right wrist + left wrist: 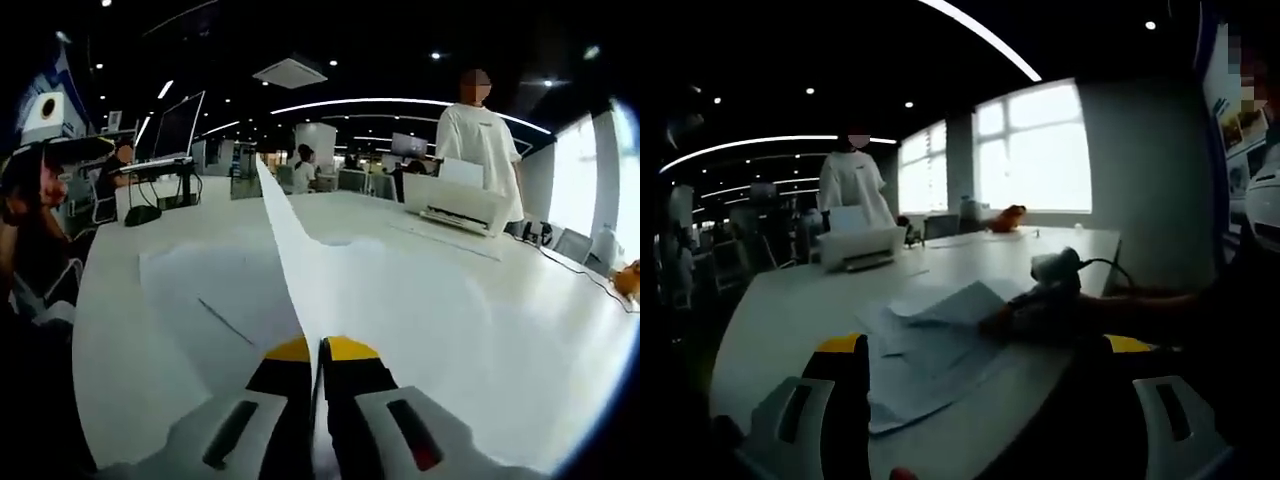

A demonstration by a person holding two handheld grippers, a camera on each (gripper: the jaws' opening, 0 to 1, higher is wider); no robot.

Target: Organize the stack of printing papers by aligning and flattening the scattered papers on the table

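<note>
- The right gripper (321, 352) has its jaws pressed together on the edge of a sheet of paper (300, 262), which rises away from it over the table (520, 330).
- The left gripper (985, 355) is wide open and holds nothing.
- The loose papers (930, 345) lie scattered on the table, near a printer (862, 246).

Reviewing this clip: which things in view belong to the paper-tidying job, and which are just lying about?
Job:
scattered papers
lifted sheet clamped in right hand-held gripper
left hand-held gripper, open
table

Lying about:
printer
orange object
monitor
</note>
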